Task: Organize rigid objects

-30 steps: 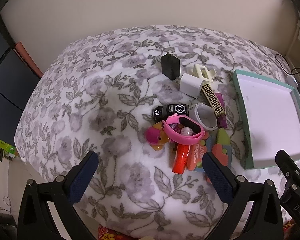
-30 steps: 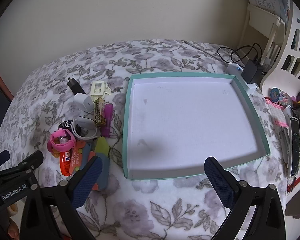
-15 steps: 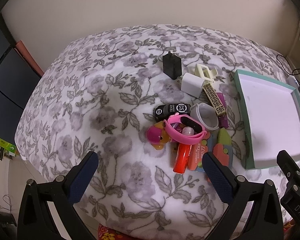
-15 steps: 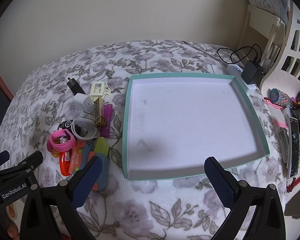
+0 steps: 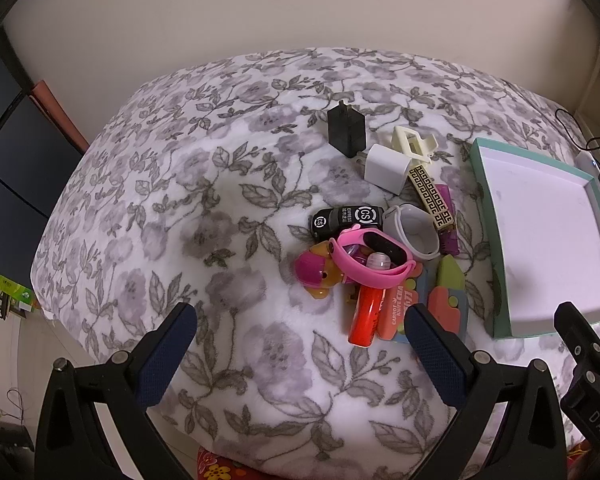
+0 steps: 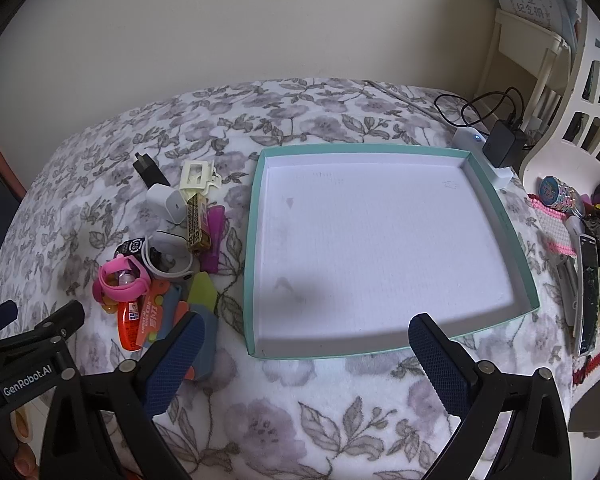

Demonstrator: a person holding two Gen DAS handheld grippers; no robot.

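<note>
Floral blanket [image 5: 228, 216] spread under everything, filling both views. One teal-rimmed shallow box [image 6: 496, 216] with a white floor, holding nothing, complete only in the right wrist view; cut off at the frame edge in the left wrist view [image 5: 485, 216]. Two grippers: left gripper [image 5: 300, 344] with fingers wide apart above bare blanket, nothing between them; right gripper [image 6: 306, 348] likewise spread, straddling the box's near rim, nothing gripped. Pile of small rigid objects lying on the blanket just left of the box, outside it, sharper in the left wrist view. Counted there: one black charger [image 5: 346, 130], one white charger [image 5: 384, 168], one cream hair claw [image 5: 414, 144], one gold-patterned bar [image 5: 432, 196] resting over one purple piece [image 5: 446, 216], one white band [image 5: 414, 232], one pink wristband [image 5: 370, 260] draped over one pink-and-yellow toy [image 5: 314, 272], one black tube [image 5: 346, 218], one red tube [image 5: 366, 308], one orange carrot-knife card [image 5: 396, 310]. Right wrist view alone: one white power strip [image 6: 484, 156] with a black adapter [image 6: 504, 144] plugged in beyond the box's far corner, and a cluttered strip at the right edge including one remote [image 6: 588, 292].
</note>
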